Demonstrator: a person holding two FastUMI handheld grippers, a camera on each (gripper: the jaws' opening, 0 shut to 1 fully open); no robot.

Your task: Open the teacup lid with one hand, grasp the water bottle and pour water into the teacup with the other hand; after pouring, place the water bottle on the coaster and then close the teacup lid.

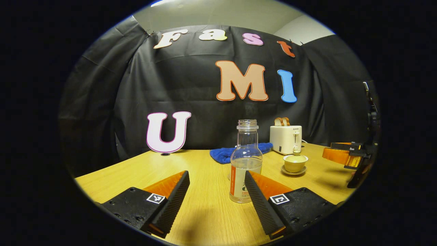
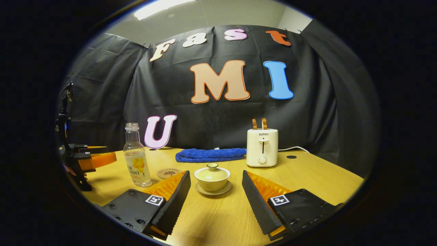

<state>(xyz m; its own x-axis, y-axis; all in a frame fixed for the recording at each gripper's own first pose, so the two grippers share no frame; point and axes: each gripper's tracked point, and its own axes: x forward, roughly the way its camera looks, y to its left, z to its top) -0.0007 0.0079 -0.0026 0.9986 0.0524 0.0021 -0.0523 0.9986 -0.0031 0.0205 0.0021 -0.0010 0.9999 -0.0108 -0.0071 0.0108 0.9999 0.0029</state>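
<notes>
Left gripper point(image 1: 216, 186) wide open near the uncapped water bottle point(image 1: 245, 160) on the table point(image 1: 136, 171); lidded teacup point(image 1: 295, 162) sits farther right, toaster point(image 1: 286, 138) behind.

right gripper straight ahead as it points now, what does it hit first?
Likely the lidded teacup on its saucer: it sits centred between the open fingers of the right gripper, just ahead. Beyond it lies the blue towel. Depth is approximate.

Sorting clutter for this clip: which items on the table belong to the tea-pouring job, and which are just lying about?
Job items: water bottle, uncapped; lidded teacup on its saucer; coaster; left gripper and right gripper, both open.

Just lying about: toaster with bread; blue towel.
</notes>
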